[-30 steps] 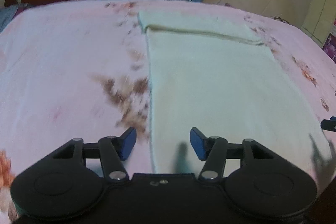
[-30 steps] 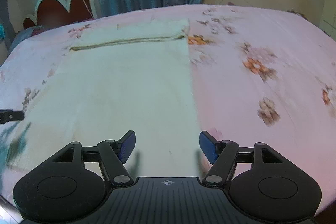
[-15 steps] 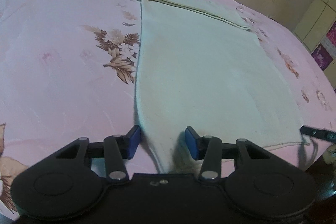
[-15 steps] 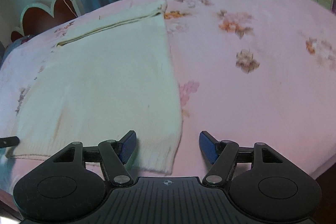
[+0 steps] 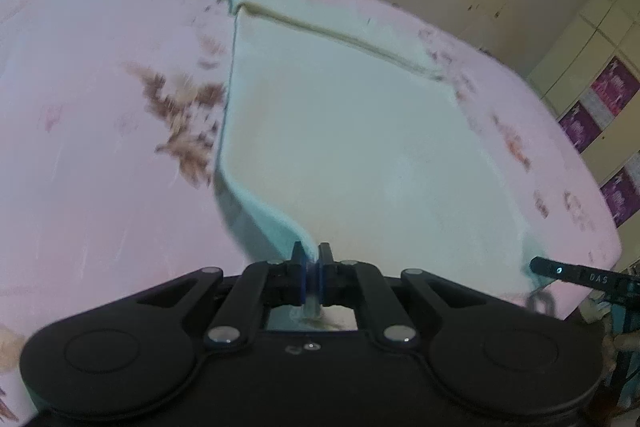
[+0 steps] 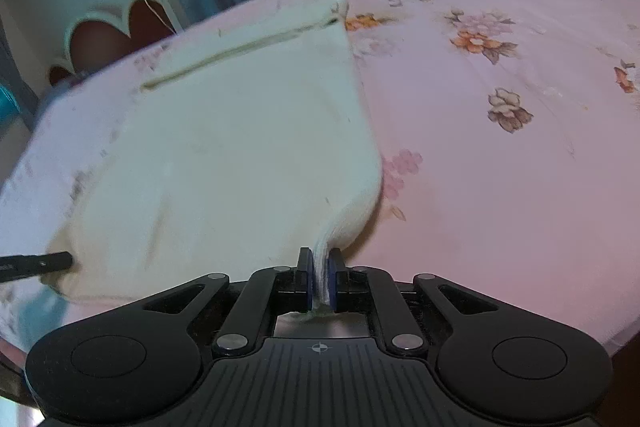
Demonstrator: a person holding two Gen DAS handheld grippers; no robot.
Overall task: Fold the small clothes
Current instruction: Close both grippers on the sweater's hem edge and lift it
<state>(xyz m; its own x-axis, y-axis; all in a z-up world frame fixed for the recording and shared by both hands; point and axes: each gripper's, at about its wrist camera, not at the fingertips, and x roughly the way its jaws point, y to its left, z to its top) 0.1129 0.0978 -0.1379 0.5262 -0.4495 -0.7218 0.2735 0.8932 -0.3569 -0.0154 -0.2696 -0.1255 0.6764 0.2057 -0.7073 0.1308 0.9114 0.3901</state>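
The cream garment (image 5: pixel 352 147) lies flat on the pink flowered bedsheet (image 5: pixel 100 147), its far end already doubled over into a band toward twelve o'clock in both of my wrist views, its near hem at the edge of the bed by me. My left gripper (image 5: pixel 312 273) is pressed together on the near left corner, and the cloth rises out of it in a soft curl toward eleven o'clock. My right gripper (image 6: pixel 319 281) is likewise pinched shut on the near right corner, where I can see several layers of the knit bunched between the pads (image 6: pixel 306 279). In the left view the other tool's tip shows at three o'clock; in the right view it shows at nine.

I judge this cloth to be light, limp and a little stretchy, with a fuzzy surface that grips well against the pads, so slipping is not my chief worry. Sagging is: held only at two corners, the hem between them should droop, and the layers could shear apart if I pull unevenly. The corners are the right places to hold, deep enough that every layer is caught. For the fold I would keep both hands level, the hem lightly taut, and carry it toward twelve o'clock.
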